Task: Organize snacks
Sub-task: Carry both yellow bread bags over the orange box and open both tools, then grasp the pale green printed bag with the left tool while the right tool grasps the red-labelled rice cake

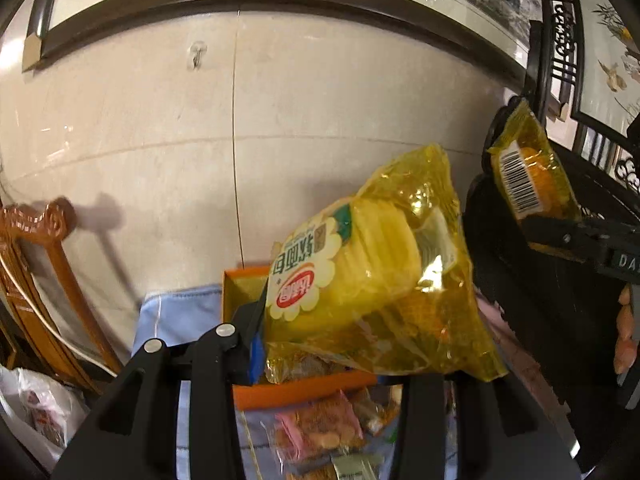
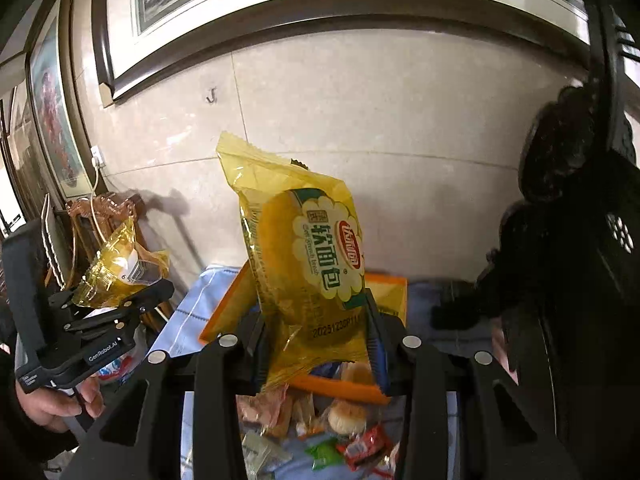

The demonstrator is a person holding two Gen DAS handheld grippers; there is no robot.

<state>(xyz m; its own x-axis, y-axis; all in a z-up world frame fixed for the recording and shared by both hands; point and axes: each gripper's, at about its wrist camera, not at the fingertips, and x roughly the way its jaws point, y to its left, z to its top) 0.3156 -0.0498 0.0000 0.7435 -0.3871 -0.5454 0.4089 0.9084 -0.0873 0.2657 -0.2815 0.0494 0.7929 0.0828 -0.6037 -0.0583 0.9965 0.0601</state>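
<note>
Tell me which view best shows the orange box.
Right wrist view: the orange box shows its left wall, far corner and near rim behind the right gripper's bread packet. In the left wrist view the other packet covers most of it.

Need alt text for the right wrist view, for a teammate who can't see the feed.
The right gripper holds a yellow soft-bread packet upright between its fingers, above an orange tray on a blue cloth, with loose snack packets below. At left, the left gripper clamps a second yellow packet; a tiled wall with framed pictures is behind.
</note>
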